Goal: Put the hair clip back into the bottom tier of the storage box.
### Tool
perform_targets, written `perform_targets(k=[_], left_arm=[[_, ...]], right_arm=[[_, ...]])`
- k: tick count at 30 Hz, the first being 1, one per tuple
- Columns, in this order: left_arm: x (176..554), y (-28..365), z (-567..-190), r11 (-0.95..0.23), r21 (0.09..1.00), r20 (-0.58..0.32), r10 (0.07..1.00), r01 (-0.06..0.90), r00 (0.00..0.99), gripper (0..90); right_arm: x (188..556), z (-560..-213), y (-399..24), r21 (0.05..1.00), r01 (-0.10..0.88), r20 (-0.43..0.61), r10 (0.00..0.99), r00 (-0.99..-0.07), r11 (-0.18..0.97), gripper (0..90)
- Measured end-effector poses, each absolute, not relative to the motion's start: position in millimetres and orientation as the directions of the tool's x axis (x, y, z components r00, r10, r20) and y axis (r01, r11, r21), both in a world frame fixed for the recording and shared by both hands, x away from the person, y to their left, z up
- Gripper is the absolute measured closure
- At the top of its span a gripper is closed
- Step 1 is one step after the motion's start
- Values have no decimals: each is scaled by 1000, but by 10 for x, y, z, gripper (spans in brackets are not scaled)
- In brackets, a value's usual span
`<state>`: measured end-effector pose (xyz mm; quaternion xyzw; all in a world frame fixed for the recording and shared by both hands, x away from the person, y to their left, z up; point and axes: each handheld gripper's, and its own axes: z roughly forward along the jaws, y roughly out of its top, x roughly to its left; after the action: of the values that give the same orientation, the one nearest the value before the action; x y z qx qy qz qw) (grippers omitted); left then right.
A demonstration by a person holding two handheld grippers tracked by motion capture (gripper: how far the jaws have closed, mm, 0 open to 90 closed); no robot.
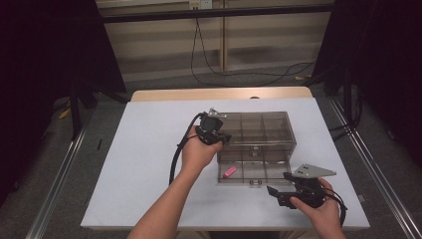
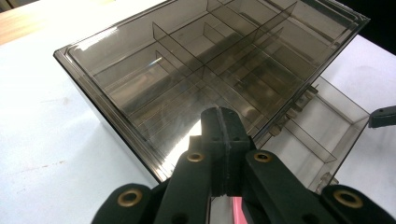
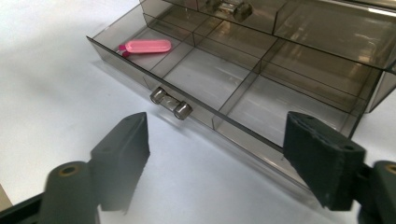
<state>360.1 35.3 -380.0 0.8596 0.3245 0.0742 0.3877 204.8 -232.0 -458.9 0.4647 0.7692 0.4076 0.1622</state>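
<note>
One pink clip (image 3: 144, 45) in open drawer (image 3: 261, 100); right gripper (image 3: 224, 163) agape nearby.

A lab-like recording bay is showing: black curtains (image 1: 45, 45) flanking a white tabletop (image 1: 144, 164), cables (image 1: 219, 74) trailing across bare floor.

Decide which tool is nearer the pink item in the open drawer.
Left. The left tool sits just behind the pink item, over the box; the right tool is farther off, in front of the drawer.
</note>
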Motion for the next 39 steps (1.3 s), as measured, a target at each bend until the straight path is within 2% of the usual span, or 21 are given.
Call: perform_targets(k=[5, 8, 13, 27, 32, 39], left_arm=[[3608, 351, -3800, -477, 713, -140, 621, 514, 771, 900], [3611, 346, -3789, -495, 706, -122, 620, 507, 775, 900], [3617, 349, -3794, -483, 706, -140, 621, 518, 771, 900], [3615, 346, -3786, -490, 699, -136, 624, 521, 769, 900], [3614, 345, -3789, -483, 702, -139, 628, 524, 766, 900], [3613, 336, -3780, -487, 693, -140, 633, 532, 762, 900]], right_arm=[[2045, -4593, -2306, 779, 586, 133, 854, -503, 224, 315], [2053, -4597, -2294, 781, 586, 143, 852, -504, 215, 392], [2060, -4609, -2279, 778, 589, 146, 848, -510, 220, 544], [2108, -4654, -2199, 760, 597, 135, 836, -531, 257, 849], [2133, -4659, -2165, 764, 589, 127, 833, -539, 265, 900], [2165, -4675, -2124, 759, 586, 111, 831, -545, 283, 900]])
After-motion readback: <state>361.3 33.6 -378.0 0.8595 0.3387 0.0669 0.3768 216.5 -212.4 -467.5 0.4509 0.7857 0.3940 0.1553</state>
